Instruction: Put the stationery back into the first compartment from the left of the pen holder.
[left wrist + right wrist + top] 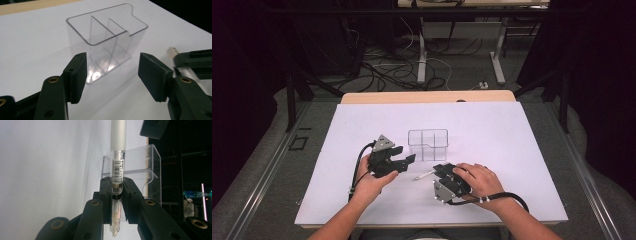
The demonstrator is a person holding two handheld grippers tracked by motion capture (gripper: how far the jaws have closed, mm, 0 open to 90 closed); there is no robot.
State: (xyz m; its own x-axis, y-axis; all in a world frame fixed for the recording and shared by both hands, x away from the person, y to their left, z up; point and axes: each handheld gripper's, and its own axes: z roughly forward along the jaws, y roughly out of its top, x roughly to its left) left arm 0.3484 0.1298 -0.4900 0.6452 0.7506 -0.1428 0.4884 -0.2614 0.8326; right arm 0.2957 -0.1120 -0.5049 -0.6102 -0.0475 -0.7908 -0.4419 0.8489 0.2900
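A clear plastic organizer (428,144) with inner dividers stands upright on the white table sheet (492,130). My left gripper (404,162) is open just left of and in front of it; in the left gripper view the organizer (107,40) sits beyond the parted fingertips (76,75). My right gripper (442,172) lies on its side near the front, shut on a clear-barrelled pen (424,175) that points left. In the right gripper view the pen (117,170) runs up between the pressed jaws, with the organizer (140,167) behind it.
The sheet covers a wooden table (427,96) whose far edge shows. Beyond it are table legs (422,60) and tangled cables (387,70) on the floor. Dark frame posts (291,100) stand at both sides.
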